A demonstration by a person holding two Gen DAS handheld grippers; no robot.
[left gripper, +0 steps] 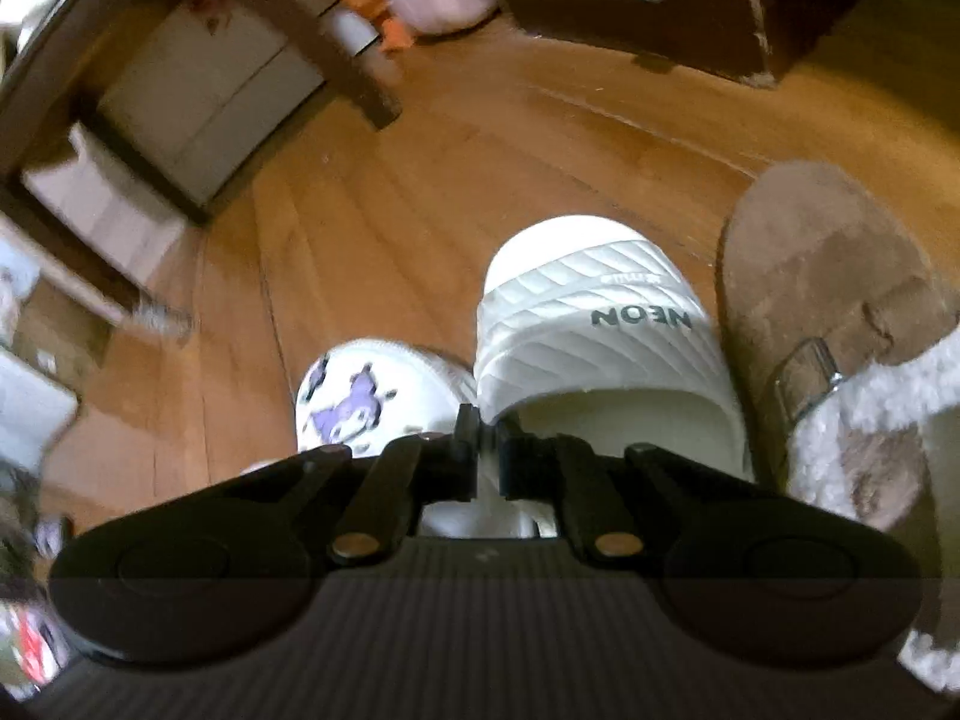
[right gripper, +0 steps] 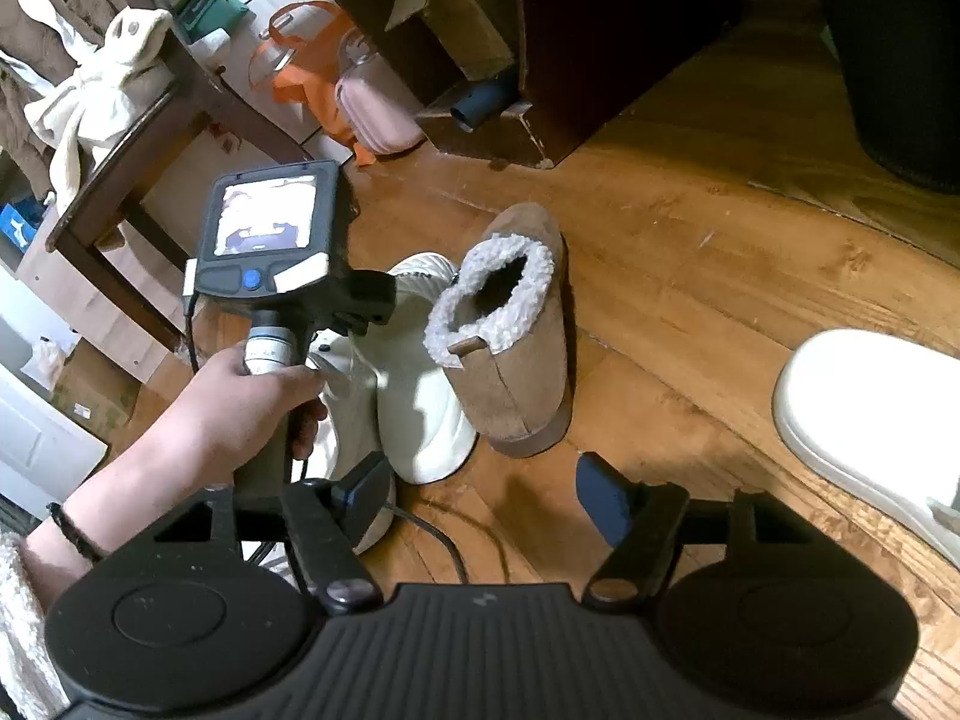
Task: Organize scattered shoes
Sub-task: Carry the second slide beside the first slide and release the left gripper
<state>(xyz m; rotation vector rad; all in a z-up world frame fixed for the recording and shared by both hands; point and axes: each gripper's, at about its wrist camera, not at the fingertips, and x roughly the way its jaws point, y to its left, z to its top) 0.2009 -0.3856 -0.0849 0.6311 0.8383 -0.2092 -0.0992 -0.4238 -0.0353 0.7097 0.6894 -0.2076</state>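
The jaws of the left gripper (left gripper: pixel 487 441) are pinched nearly together on the inner side wall of a white slide sandal (left gripper: pixel 594 324), close to where its ribbed strap rises. The strap carries the word NEON, which reads upside down in the left wrist view. Just left of the sandal, touching or almost touching it, lies a white shoe printed with a purple cartoon figure (left gripper: pixel 360 396). On the sandal's other side sits a brown suede boot with a pale fleece lining (left gripper: pixel 840 324) and a metal buckle on its strap; sandal and boot stand side by side on the wooden floor (left gripper: pixel 420 192).

The right gripper (right gripper: pixel 486 507) has its jaws standing wide apart, with nothing between them but bare floor and a dark cable. In its view the person's left hand (right gripper: pixel 240 402) grips the handle of the other gripper, whose small screen (right gripper: pixel 267 213) is lit. The same white sandal (right gripper: pixel 420 384) lies under that tool, and the brown boot (right gripper: pixel 510 336) stands upright just beside it, its fleece-rimmed opening facing up. A second white shoe (right gripper: pixel 870 414) lies well apart at the right edge. Farther back stand a dark chair (right gripper: pixel 150 138) draped with a cream cloth, an orange bag (right gripper: pixel 306 78) and a pink case (right gripper: pixel 378 108).
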